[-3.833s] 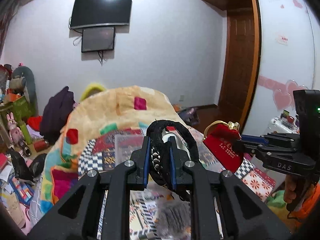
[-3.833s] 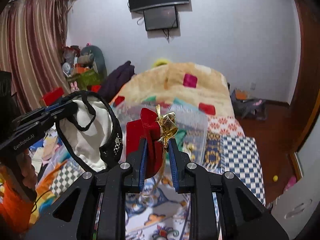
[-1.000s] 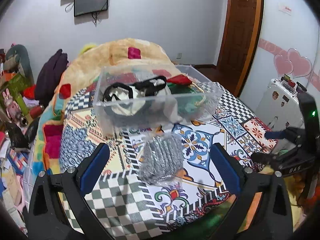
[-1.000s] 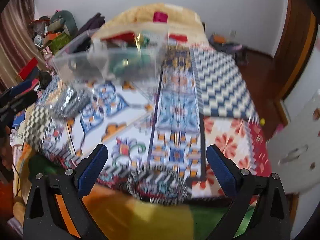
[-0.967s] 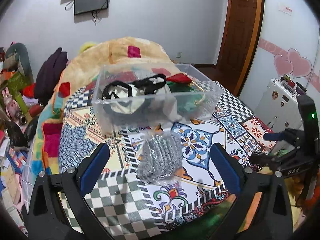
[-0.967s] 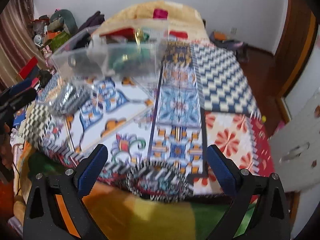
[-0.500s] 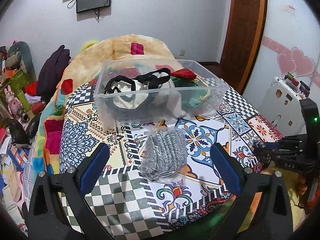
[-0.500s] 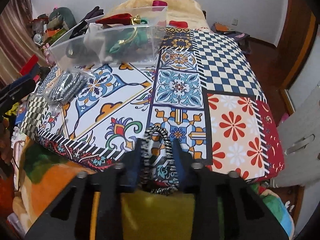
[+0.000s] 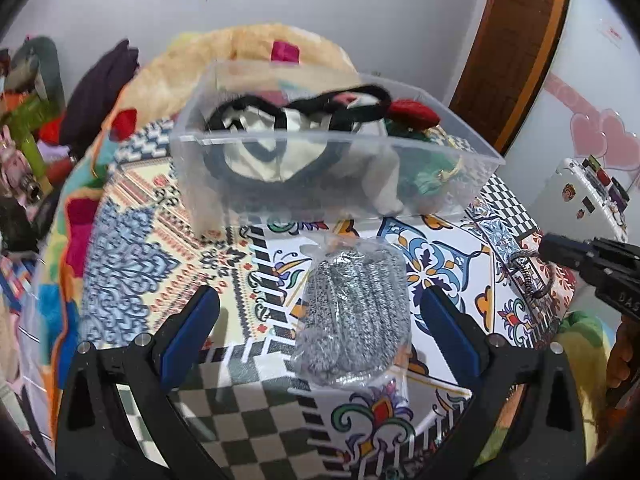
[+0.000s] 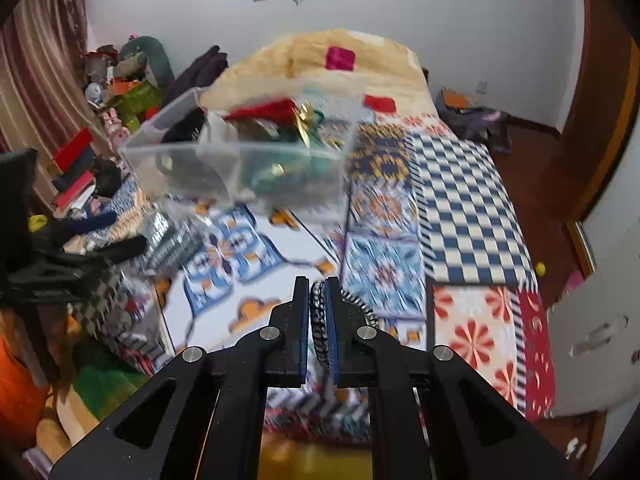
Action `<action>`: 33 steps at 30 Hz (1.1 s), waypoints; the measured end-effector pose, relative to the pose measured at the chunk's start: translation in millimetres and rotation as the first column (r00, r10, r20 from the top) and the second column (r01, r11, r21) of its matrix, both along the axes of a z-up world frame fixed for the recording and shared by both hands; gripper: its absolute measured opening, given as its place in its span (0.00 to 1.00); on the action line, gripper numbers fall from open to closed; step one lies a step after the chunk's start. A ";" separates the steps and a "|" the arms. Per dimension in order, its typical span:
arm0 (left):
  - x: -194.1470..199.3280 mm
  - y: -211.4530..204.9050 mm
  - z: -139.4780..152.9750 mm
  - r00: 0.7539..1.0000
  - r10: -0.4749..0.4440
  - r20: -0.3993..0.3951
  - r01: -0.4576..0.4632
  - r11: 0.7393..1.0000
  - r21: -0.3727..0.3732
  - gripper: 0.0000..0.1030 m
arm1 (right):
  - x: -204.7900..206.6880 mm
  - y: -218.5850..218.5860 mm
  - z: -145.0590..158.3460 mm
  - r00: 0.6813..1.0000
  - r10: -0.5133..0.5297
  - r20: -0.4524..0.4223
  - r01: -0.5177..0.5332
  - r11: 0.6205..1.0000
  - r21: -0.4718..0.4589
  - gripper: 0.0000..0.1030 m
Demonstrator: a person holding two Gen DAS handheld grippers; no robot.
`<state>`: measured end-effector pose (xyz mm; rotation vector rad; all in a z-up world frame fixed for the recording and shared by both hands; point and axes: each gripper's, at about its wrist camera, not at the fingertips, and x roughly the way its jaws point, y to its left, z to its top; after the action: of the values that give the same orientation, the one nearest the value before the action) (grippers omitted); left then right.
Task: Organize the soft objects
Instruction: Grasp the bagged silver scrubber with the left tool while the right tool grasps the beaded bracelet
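Note:
A clear plastic box [image 9: 280,142] stands on the patterned bedspread and holds a black-and-white cloth bag [image 9: 260,152], a red pouch [image 9: 412,112] and green fabric [image 9: 428,180]. The box shows in the right wrist view [image 10: 224,160] too. A grey knitted item in a clear plastic bag [image 9: 354,320] lies in front of the box. My left gripper [image 9: 318,328] is open, its jaws on either side of that bag. My right gripper [image 10: 318,304] is shut on a black-and-white braided cord [image 10: 318,316] and holds it above the bedspread; it also shows in the left wrist view [image 9: 524,276].
The patterned bedspread [image 10: 452,196] covers the bed, with a beige blanket [image 9: 240,56] heaped behind the box. Toys and boxes [image 10: 120,96] are piled at the left. A wooden door [image 9: 516,40] and a white cabinet [image 9: 576,196] stand at the right.
My right gripper has closed on the braided cord and lifted it off the bed's front edge. My left gripper, open, has moved closer to the grey bagged item.

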<state>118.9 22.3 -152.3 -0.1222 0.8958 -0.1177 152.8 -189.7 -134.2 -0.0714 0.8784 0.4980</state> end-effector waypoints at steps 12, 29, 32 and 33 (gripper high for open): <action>4.7 -14.7 -9.8 0.998 -0.053 0.016 0.052 0.997 0.053 0.68 | 14.8 18.9 12.3 0.999 0.045 0.027 -0.045 0.999 0.031 0.07; -9.8 -23.0 0.8 0.992 -0.102 0.069 0.098 0.993 0.070 0.24 | 13.0 -17.8 -40.0 0.994 -0.020 -0.108 0.010 0.995 -0.098 0.28; -13.2 -25.2 4.3 0.990 -0.112 0.083 0.106 0.991 0.078 0.21 | 14.7 -14.4 -42.6 0.995 -0.018 -0.103 0.008 0.995 -0.103 0.22; -14.6 -25.0 4.9 0.989 -0.116 0.088 0.109 0.991 0.079 0.21 | 15.1 -13.3 -42.5 0.995 -0.015 -0.099 0.005 0.995 -0.102 0.10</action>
<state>104.3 -2.6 -147.4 0.0031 0.8134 -0.1935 168.0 -203.0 -176.7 -0.1361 1.0018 0.4505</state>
